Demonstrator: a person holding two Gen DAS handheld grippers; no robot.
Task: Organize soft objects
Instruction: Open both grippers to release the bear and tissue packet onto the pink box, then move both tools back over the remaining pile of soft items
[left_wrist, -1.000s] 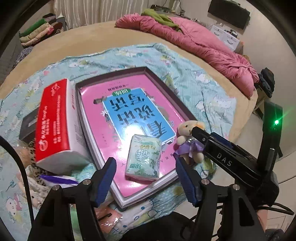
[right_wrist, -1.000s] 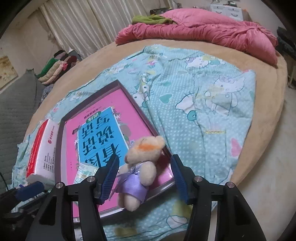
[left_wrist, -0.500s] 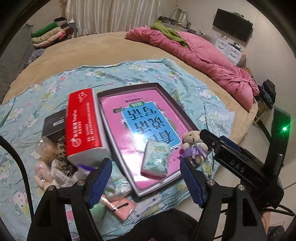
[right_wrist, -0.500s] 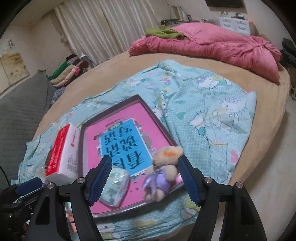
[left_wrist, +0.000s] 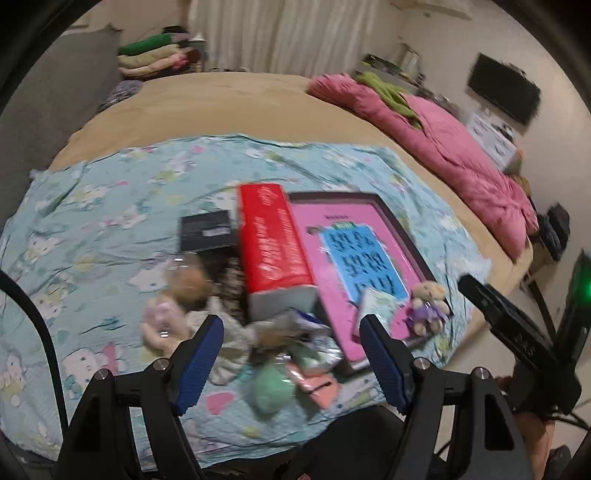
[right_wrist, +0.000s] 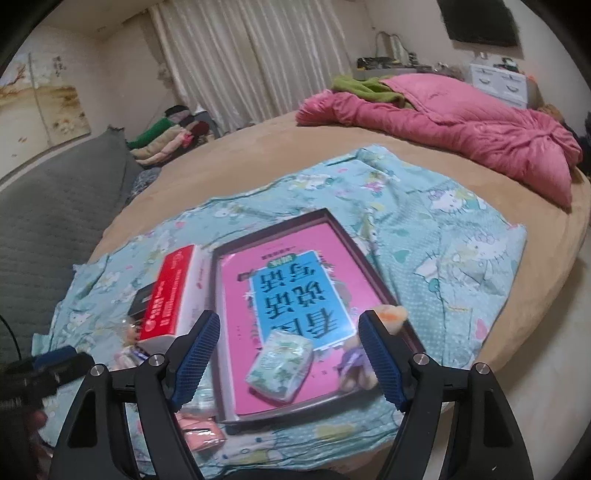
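The small teddy bear (left_wrist: 428, 306) and the tissue pack (right_wrist: 280, 365) lie at the near end of the pink tray (right_wrist: 236, 280), red box (right_wrist: 166, 295) to its left. The right gripper (right_wrist: 290, 354), just widening, and the left gripper (left_wrist: 291, 358) both hang released, grasping nothing.

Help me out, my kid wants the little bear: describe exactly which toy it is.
On the teal cartoon-print sheet lies a dark-framed tray with a pink book. At the tray's near right corner lies a small tan teddy bear, the only toy there in a purple dress.
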